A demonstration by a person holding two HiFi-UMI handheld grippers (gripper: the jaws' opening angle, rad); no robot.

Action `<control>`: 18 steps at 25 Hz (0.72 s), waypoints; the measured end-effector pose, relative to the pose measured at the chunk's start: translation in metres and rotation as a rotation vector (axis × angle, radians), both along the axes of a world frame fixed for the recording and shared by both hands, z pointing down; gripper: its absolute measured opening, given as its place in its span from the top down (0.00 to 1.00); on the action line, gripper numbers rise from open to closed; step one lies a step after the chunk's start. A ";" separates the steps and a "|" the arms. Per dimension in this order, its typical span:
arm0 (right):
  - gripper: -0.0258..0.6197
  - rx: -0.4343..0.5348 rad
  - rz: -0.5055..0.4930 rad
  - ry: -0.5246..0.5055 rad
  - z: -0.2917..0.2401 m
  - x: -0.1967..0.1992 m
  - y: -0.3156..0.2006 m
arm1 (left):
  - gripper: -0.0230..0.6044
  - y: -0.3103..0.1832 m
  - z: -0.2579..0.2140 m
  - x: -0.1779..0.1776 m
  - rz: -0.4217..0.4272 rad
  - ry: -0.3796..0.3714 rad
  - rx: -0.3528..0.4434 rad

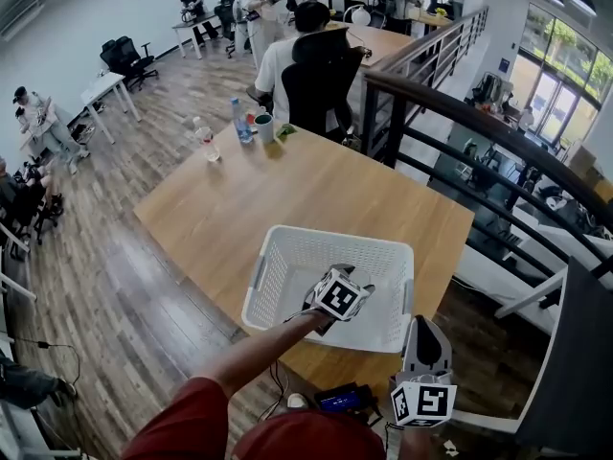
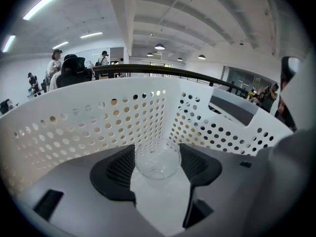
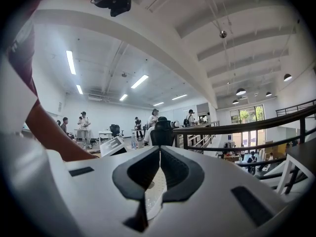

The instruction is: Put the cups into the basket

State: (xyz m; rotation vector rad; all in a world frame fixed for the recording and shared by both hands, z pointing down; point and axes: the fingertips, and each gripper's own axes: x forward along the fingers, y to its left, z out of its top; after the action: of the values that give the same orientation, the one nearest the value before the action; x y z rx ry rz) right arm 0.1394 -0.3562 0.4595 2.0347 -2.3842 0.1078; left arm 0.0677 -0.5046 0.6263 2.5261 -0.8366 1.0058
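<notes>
Open-plan office w/ people at desks far back. Nearer, a long wooden tabletop (image 1: 287, 190) runs beside a dark railing, w/ a white perforated basket (image 1: 335, 238) at its near end.

Left claw (image 2: 157, 148) reaches down inside the basket at a slant. Its jaws are wide and the pads sit against both sides of a clear glass cup (image 2: 158, 163), which reads as a grip, not a loose fit. Cup is dead centre between the pads, roughly upright, mouth up, base low, w/ a basket corner straight ahead. So the coming move is prob. just a let-go: the cup is already over the basket floor, nothing left to carry across.

Right claw (image 3: 159, 149) hangs off the tabletop's near edge, pointing level, pad tips together, nothing seen in it. Left is obv. the nearer one.

Hard to tell whether the cup's base rests on the basket floor or hangs just above it: the glass is see-through and the claw body blocks the head view. Any other cup in the basket would be hidden too. A dark mug (image 1: 264, 127) and a bottle (image 1: 241, 121) stand at the far end, well apart. Can't say if that mug counts.
</notes>
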 end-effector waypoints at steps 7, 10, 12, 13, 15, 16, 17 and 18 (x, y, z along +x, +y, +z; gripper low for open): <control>0.94 0.005 0.009 0.000 -0.001 0.003 0.003 | 0.46 0.001 0.004 0.002 -0.040 0.071 -0.094; 0.94 0.007 0.013 0.000 -0.002 0.004 0.003 | 0.43 0.000 0.002 0.002 -0.026 0.060 -0.072; 0.94 0.008 0.013 0.003 -0.002 0.005 0.003 | 0.42 0.000 0.002 0.003 -0.023 0.060 -0.074; 0.94 0.009 0.013 0.003 -0.003 0.005 0.003 | 0.41 0.000 0.001 0.003 -0.024 0.061 -0.074; 0.94 0.012 0.013 0.005 -0.005 0.005 0.002 | 0.40 -0.003 -0.002 0.002 -0.029 0.065 -0.066; 0.94 0.014 0.013 0.006 -0.005 0.006 0.002 | 0.40 -0.004 -0.003 0.002 -0.034 0.067 -0.063; 0.94 0.015 0.013 0.006 -0.006 0.006 0.001 | 0.40 -0.005 -0.005 0.001 -0.038 0.070 -0.062; 0.94 0.017 0.013 0.006 -0.006 0.006 0.001 | 0.40 -0.005 -0.006 0.001 -0.041 0.073 -0.062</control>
State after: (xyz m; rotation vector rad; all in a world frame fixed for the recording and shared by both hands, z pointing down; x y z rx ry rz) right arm 0.1451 -0.3548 0.4530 2.0546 -2.3766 0.0817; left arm 0.0684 -0.5099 0.6202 2.4680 -0.8200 0.9073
